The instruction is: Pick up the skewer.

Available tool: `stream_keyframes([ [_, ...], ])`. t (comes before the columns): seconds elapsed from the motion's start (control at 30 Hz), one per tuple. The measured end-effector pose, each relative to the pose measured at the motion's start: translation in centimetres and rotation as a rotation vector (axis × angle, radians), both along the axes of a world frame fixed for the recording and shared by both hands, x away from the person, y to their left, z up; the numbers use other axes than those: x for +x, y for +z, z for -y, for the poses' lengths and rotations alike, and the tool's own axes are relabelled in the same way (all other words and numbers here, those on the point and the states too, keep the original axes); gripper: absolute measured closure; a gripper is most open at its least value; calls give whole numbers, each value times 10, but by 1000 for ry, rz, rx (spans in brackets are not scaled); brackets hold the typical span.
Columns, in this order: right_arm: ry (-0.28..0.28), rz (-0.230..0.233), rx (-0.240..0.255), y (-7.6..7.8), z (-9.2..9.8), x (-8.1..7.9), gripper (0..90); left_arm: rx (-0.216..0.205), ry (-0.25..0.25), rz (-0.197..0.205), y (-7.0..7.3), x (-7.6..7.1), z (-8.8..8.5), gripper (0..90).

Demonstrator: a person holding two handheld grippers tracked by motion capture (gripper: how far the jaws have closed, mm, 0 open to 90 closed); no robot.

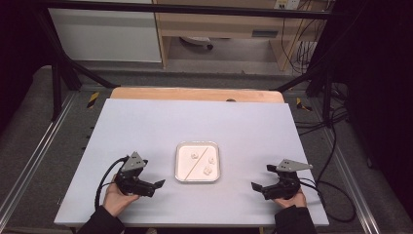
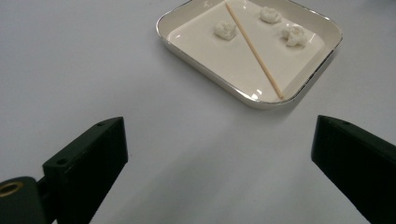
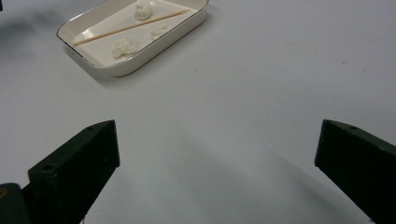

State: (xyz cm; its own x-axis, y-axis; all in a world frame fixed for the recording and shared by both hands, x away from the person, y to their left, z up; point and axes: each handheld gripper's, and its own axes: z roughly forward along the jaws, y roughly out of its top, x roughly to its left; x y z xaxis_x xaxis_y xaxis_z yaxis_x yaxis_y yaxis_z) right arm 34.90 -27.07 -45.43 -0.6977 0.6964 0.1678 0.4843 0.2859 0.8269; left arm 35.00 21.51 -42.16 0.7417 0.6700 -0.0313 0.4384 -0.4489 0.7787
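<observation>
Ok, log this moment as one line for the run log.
left gripper: open, empty | right gripper: open, empty | tray: between them, wooden stick diagonal, three white lumps inside

Surface (image 1: 146, 126): plain pale grey. Tray (image 1: 180, 161): cream with a silver rim. Skewer (image 1: 197, 163): light tan. Three lumps (image 1: 207, 170): white. Tongs (image 1: 158, 184): black.

Tray (image 2: 327, 51) far rim was cut off by top edge, left gripper view. White lumps (image 1: 208, 170) were too small to identify.
</observation>
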Motion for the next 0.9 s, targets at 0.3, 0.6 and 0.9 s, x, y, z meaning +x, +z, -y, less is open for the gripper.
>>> stream_keyframes([
  [0.3,0,-2,1,0,0,0,7,12,-15,13,7,5,19,38],
  [0.6,1,-4,1,0,0,0,7,22,-20,6,10,11,38,46],
  [0.9,3,-4,-1,-1,-1,0,8,37,-21,-7,11,19,62,66],
])
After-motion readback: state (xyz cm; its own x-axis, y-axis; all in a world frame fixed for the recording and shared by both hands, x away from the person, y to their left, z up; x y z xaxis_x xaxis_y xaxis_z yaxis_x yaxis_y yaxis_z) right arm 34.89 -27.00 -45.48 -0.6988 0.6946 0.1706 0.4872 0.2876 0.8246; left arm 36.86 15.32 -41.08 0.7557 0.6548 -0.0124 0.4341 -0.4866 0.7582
